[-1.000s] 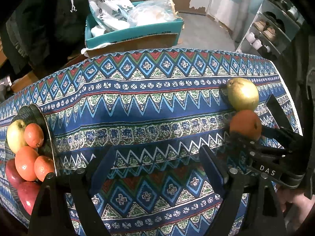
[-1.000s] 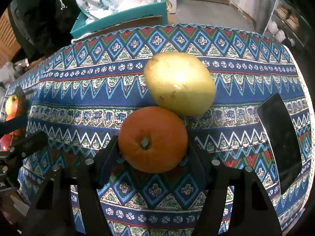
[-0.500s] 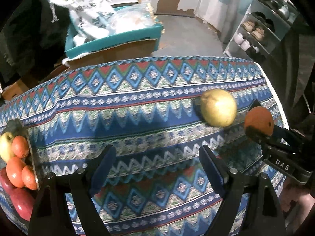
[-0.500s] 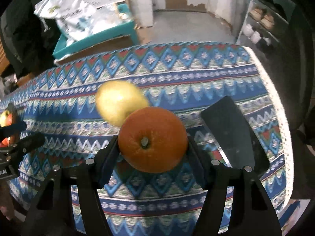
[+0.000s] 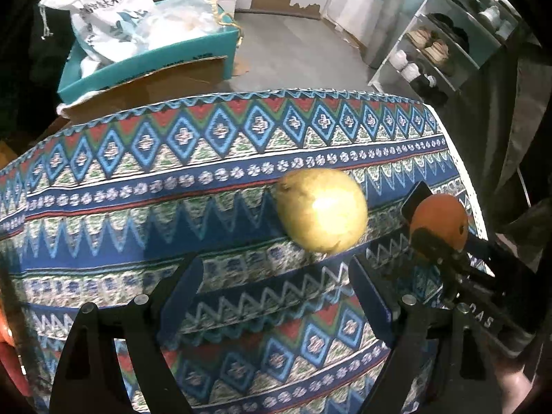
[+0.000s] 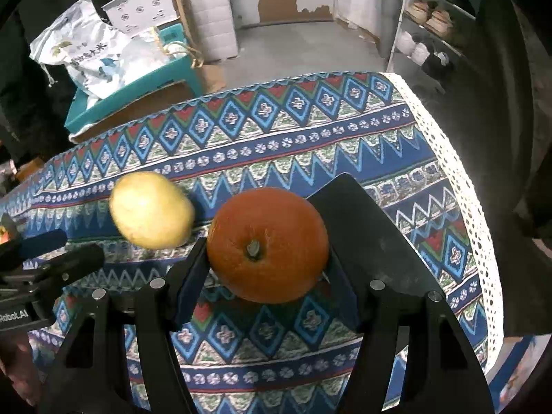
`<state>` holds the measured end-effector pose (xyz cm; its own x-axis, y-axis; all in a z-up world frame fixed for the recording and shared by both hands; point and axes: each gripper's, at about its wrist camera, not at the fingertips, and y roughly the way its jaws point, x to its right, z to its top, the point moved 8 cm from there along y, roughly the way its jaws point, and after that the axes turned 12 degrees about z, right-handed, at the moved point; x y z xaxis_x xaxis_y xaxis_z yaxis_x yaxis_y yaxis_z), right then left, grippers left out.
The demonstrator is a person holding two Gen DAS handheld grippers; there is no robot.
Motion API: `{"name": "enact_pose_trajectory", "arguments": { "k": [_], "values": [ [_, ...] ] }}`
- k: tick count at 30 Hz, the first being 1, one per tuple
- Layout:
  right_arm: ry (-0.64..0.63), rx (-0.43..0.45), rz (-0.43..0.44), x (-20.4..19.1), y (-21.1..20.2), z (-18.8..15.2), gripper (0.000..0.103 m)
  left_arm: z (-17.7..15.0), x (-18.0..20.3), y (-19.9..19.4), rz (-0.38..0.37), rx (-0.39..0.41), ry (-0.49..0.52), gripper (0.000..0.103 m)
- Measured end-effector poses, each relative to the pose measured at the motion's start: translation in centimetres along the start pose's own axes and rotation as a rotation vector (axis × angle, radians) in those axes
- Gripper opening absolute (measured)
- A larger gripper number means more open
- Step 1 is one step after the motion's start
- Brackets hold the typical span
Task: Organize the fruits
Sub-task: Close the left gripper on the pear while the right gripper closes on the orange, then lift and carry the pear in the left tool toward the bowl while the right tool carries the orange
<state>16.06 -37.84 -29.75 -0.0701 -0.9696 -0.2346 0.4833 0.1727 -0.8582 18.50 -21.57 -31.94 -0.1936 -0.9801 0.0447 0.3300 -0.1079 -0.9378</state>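
Note:
An orange [image 6: 267, 245] sits clamped between the pads of my right gripper [image 6: 267, 265], lifted above the patterned tablecloth [image 6: 310, 138]. From the left wrist view the same orange [image 5: 440, 220] shows at the right, held in that gripper. A yellow pear [image 5: 322, 210] lies on the cloth just ahead and to the right of my left gripper [image 5: 276, 289], which is open with nothing between its fingers. The pear [image 6: 151, 210] lies left of the orange in the right wrist view. A black flat tray [image 6: 372, 227] rests on the cloth behind the orange.
The table's right edge with white lace trim [image 6: 459, 186] is close to the right gripper. Beyond the far edge stand a teal box [image 5: 148, 58] with white bags and a shoe rack [image 5: 438, 51]. Red fruit [image 5: 7, 352] peeks in at the lower left.
The right gripper lifted the orange off the cloth and carried it right, away from the pear. The left gripper moved right toward the pear; the plate of fruit slid almost out of view.

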Motion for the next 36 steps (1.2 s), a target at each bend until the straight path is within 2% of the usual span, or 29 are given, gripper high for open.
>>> {"name": "enact_pose_trajectory", "arguments": {
  "k": [6, 20, 22, 23, 24, 28, 36],
  "values": [
    [0.033, 0.008, 0.009, 1.2, 0.2, 0.2, 0.067, 1.1, 1.5, 1.0, -0.042, -0.009, -0.031, 0.087],
    [0.061, -0.002, 0.01, 2.5, 0.7, -0.1, 0.067, 2.4, 4.2, 4.9, -0.073, -0.069, -0.082, 0.09],
    [0.064, -0.004, 0.01, 2.7, 0.9, -0.2, 0.067, 2.5, 4.2, 5.0, -0.081, -0.065, -0.082, 0.085],
    [0.064, -0.005, 0.008, 2.7, 0.9, -0.3, 0.067, 2.6, 4.3, 5.0, -0.086, -0.062, -0.082, 0.078],
    [0.064, -0.008, 0.007, 2.8, 0.9, -0.3, 0.067, 2.6, 4.4, 5.1, -0.096, -0.065, -0.084, 0.075],
    [0.064, -0.008, 0.004, 2.8, 0.9, -0.3, 0.067, 2.6, 4.4, 5.0, -0.107, -0.058, -0.08, 0.075],
    [0.047, 0.003, -0.007, 2.4, 0.5, -0.1, 0.067, 1.0, 3.7, 4.0, -0.044, -0.014, -0.004, 0.074]
  ]
}}
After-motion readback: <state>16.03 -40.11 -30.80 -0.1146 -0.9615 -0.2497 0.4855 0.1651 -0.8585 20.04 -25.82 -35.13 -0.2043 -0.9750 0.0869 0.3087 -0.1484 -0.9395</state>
